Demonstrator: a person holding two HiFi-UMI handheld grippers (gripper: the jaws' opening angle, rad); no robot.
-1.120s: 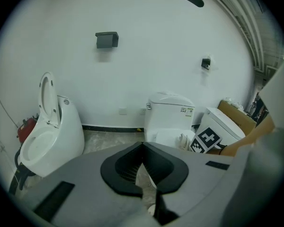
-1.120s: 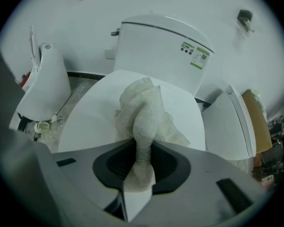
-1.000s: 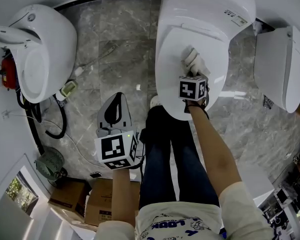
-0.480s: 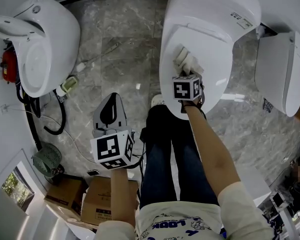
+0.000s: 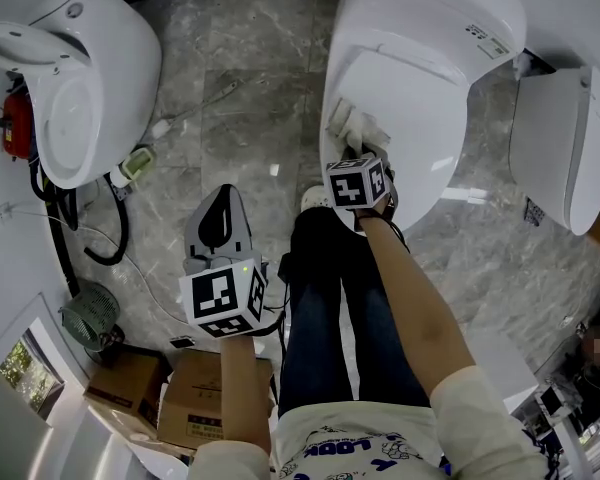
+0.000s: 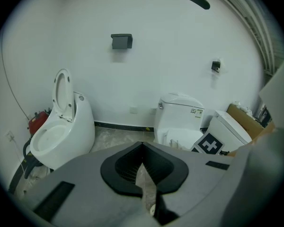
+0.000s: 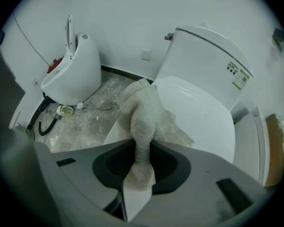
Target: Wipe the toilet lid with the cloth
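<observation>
The white toilet lid [image 5: 420,108] lies closed at the top middle of the head view; in the right gripper view the lid [image 7: 203,117] fills the centre right. A pale cloth [image 5: 350,125] rests bunched at the lid's left edge. My right gripper [image 5: 353,156] is shut on the cloth [image 7: 142,110], which runs up out of the jaws and drapes over the lid's rim. My left gripper [image 5: 227,208] hangs over the marble floor, left of the person's legs, well away from the toilet. Its jaws [image 6: 142,150] stand together with nothing between them.
A second toilet [image 5: 80,78] with its seat raised stands at the left, with a red object [image 5: 15,128] and black hoses [image 5: 105,238] beside it. A third white toilet [image 5: 570,138] is at the right. Cardboard boxes [image 5: 195,398] and a small fan [image 5: 90,318] sit lower left.
My right gripper has dragged the cloth leftward across the lid, from its middle to its left edge. The left gripper has barely moved.
</observation>
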